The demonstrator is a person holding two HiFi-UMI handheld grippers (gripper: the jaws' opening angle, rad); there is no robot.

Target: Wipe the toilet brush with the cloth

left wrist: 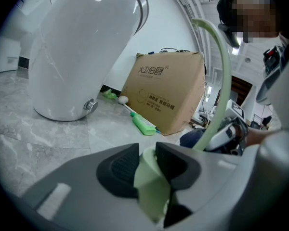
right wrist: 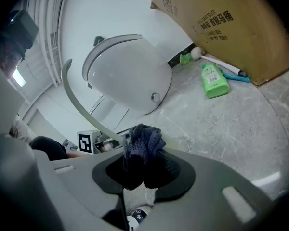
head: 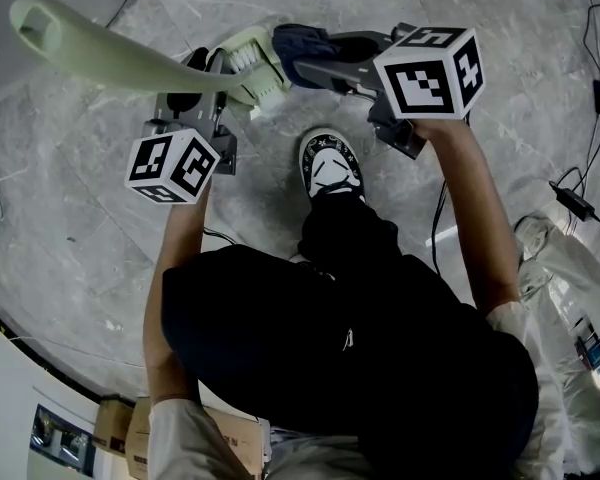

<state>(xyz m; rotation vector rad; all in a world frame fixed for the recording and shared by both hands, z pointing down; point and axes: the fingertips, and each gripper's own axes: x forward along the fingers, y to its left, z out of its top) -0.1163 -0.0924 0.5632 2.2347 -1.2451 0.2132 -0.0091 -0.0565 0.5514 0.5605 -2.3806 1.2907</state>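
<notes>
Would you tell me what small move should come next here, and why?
Probably slide the cloth along the head of the brush: the right gripper holds the cloth at that head, and the left gripper is shut on the brush, steadying it.

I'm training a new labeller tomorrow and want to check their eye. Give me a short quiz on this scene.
1. Multiple choice: the left gripper is shut on: A a sponge; B the brush; C a mop.
2. True or false: the green bottle stands upright.
3. Fill in: the right gripper is shut on a dark blue ____.

Key
1. B.
2. False: the bottle lies flat beside the box.
3. cloth.
</notes>
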